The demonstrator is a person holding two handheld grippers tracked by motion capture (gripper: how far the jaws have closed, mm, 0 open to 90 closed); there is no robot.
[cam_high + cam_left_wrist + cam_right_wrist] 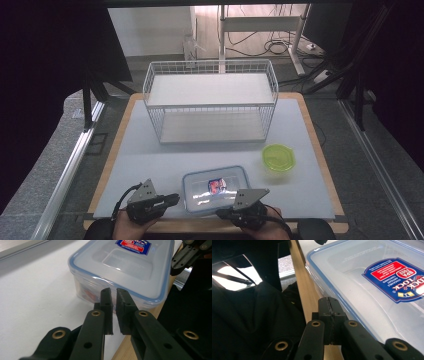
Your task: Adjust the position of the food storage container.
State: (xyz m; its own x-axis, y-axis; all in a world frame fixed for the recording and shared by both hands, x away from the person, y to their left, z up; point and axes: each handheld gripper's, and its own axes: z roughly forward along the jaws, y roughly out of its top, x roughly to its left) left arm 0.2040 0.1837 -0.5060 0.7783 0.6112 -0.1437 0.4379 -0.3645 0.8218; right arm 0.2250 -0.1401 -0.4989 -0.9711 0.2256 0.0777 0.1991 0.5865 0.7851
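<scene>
A clear rectangular container (pixel 216 189) with a blue-rimmed lid and a red and blue label lies near the table's front edge. My left gripper (pixel 176 198) lies just left of it, pointing at its side. In the left gripper view the jaws (pixel 114 293) stand almost together with a thin slit and nothing between them, close to the container (pixel 130 267) wall. My right gripper (pixel 220 214) sits at the container's front right corner. In the right gripper view its jaws (pixel 328 301) are pressed together, empty, beside the lid's rim (pixel 322 277).
A white wire basket (pixel 210 100) with two shelves stands at the back middle of the grey mat. A round container with a green lid (pixel 278 157) sits to the right. The wooden table edge (pixel 200 226) runs right under both hands.
</scene>
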